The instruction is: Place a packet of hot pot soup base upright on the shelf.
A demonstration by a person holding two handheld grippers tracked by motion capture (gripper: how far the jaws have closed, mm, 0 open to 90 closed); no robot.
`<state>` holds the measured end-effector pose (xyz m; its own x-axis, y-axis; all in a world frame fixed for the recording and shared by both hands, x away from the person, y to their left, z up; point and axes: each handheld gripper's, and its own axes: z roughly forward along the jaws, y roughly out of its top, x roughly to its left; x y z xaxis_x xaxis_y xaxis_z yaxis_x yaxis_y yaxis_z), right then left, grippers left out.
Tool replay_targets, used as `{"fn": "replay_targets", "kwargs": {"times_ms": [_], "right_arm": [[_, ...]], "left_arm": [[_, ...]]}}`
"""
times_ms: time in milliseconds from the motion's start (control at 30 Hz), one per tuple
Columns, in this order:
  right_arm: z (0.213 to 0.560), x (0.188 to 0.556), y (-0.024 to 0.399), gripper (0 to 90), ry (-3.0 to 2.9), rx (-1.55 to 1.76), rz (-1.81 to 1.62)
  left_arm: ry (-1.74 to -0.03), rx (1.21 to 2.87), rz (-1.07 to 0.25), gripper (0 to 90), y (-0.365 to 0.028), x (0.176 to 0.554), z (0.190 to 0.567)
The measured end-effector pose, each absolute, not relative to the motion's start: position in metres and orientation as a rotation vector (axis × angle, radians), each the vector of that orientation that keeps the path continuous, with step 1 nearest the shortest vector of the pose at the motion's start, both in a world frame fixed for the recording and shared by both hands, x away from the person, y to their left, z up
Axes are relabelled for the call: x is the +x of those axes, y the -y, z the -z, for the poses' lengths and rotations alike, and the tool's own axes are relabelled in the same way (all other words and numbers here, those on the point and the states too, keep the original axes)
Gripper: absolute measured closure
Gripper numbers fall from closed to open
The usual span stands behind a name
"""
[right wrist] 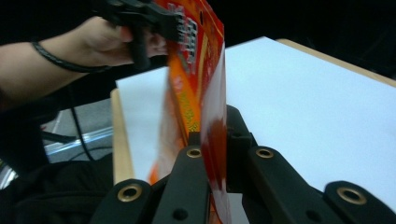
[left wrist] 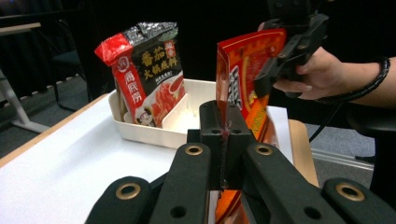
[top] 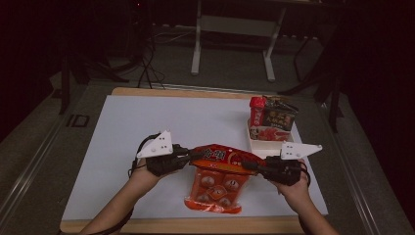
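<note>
- The red-orange snack pouch (top: pixel 220 171) hangs between my two grippers over the near middle of the white table sheet (top: pixel 147 127). Its top edge is stretched across from one to the other and its clear-windowed lower half drapes down toward the near edge of the sheet.
- My left gripper (top: pixel 185 154) is clamped shut on the pouch's left top corner. In the left gripper view the jaws meet tight, with the foil edge (left wrist: pixel 229 100) pinched between them.
- My right gripper (top: pixel 250 166) has its jaws closed on the opposite top corner. In the right gripper view the pouch (right wrist: pixel 205 93) rises edge-on from between the pressed jaws.
- Each gripper view also shows the other hand (left wrist: pixel 322 70) gripping the far end of the pouch.
- Just beyond the right gripper sits a white tray (top: pixel 264 146) on the right side of the sheet, near but apart from the pouch.
- A red-and-black sauce packet (top: pixel 274 117) stands upright in the tray's far compartment; the near compartment (left wrist: pixel 194 116) looks bare.
- The wooden tabletop (top: pixel 195 225) shows as a border around the sheet.
</note>
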<state>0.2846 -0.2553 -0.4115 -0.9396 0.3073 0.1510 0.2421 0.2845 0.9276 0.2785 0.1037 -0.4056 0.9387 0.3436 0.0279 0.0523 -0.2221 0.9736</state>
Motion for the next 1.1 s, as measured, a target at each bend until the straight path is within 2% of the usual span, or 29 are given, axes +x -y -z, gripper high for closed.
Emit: {"fn": "replay_targets", "kwargs": {"times_ms": [433, 633, 667, 700, 733, 767, 867, 900, 933, 967, 1100], "right_arm": [[0.377, 0.279, 0.249, 90.0, -2.401, 0.478, -1.750], [0.362, 0.281, 0.249, 90.0, -2.358, 0.449, -1.735], [0.359, 0.281, 0.250, 90.0, -2.354, 0.448, -1.744], [0.359, 0.281, 0.250, 90.0, -2.354, 0.448, -1.744], [0.356, 0.281, 0.250, 90.0, -2.347, 0.434, -1.744], [0.351, 0.281, 0.251, 90.0, -2.330, 0.426, -1.746], [0.342, 0.282, 0.253, 90.0, -2.309, 0.420, -1.760], [0.342, 0.282, 0.253, 90.0, -2.309, 0.420, -1.760], [0.340, 0.283, 0.254, 90.0, -2.306, 0.419, -1.762], [0.333, 0.284, 0.259, 90.0, -2.281, 0.421, -1.758], [0.322, 0.287, 0.268, 90.0, -2.236, 0.438, -1.766]], "left_arm": [[-0.311, 1.748, -0.299, 89.8, -0.110, 0.283, 0.390], [-0.338, 1.687, -0.292, 84.7, -0.109, 0.286, 0.388], [-0.342, 1.678, -0.282, 81.3, -0.109, 0.286, 0.387], [-0.342, 1.678, -0.282, 73.6, -0.109, 0.286, 0.387], [-0.346, 1.671, -0.303, 73.6, -0.108, 0.285, 0.385], [-0.346, 1.668, -0.312, 69.2, -0.108, 0.284, 0.385], [-0.377, 1.679, -0.331, 44.0, -0.108, 0.282, 0.384], [-0.377, 1.679, -0.331, 39.6, -0.108, 0.282, 0.384], [-0.417, 1.688, -0.325, 39.6, -0.111, 0.282, 0.385], [-0.425, 1.694, -0.326, 26.0, -0.112, 0.282, 0.386], [-0.475, 1.669, -0.310, 14.1, -0.121, 0.280, 0.395]]}}
